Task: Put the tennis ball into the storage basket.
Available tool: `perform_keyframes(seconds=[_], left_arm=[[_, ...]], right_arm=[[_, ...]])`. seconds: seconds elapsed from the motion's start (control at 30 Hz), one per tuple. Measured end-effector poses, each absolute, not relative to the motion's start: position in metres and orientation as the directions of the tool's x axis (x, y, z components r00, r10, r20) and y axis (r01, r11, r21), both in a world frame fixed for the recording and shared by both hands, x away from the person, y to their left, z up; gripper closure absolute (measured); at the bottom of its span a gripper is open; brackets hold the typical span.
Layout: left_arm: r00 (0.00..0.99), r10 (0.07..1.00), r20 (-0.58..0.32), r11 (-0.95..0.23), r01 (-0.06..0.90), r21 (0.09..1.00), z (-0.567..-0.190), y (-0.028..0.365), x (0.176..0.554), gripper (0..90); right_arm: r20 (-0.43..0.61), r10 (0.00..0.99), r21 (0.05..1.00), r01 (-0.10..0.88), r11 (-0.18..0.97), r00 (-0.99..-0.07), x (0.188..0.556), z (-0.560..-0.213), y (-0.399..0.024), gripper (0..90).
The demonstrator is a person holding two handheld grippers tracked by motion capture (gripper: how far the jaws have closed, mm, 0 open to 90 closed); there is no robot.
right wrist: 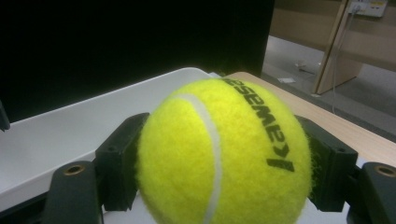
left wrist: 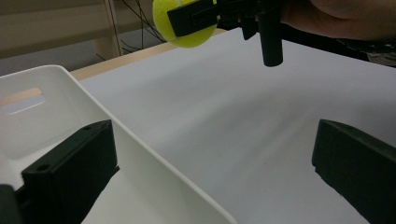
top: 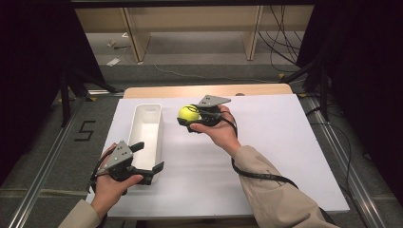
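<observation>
A yellow tennis ball is clamped between the jaws of my right gripper, held in the air just right of the white bin. In the right gripper view the ball sits squeezed between both black pads, with the bin beyond it. My left gripper stands open at the bin's near end, one jaw over the bin and one over the white board. In the left gripper view its jaws straddle the bin's right wall, and the ball shows at the top in the other gripper.
The white board covers a wooden table whose far edge shows behind it. Black curtains flank both sides. Wooden furniture legs and cables stand on the floor beyond the table. A cable trails from the right gripper along the sleeve.
</observation>
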State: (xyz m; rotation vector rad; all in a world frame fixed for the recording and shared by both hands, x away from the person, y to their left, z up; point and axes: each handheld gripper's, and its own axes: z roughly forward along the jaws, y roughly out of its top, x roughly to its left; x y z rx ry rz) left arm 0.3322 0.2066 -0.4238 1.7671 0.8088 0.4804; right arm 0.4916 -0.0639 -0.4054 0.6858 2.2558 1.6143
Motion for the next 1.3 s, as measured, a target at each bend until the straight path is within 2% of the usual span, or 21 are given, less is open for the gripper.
perform_keyframes(seconds=[1.3], left_arm=[[0.691, 0.720, -0.061, -0.193, 0.284, 0.939, -0.423, 0.206, 0.333, 0.0]], right_arm=[[0.055, 0.525, 0.945, 0.215, 0.248, -0.849, 0.497, -0.402, -0.048, 27.1]])
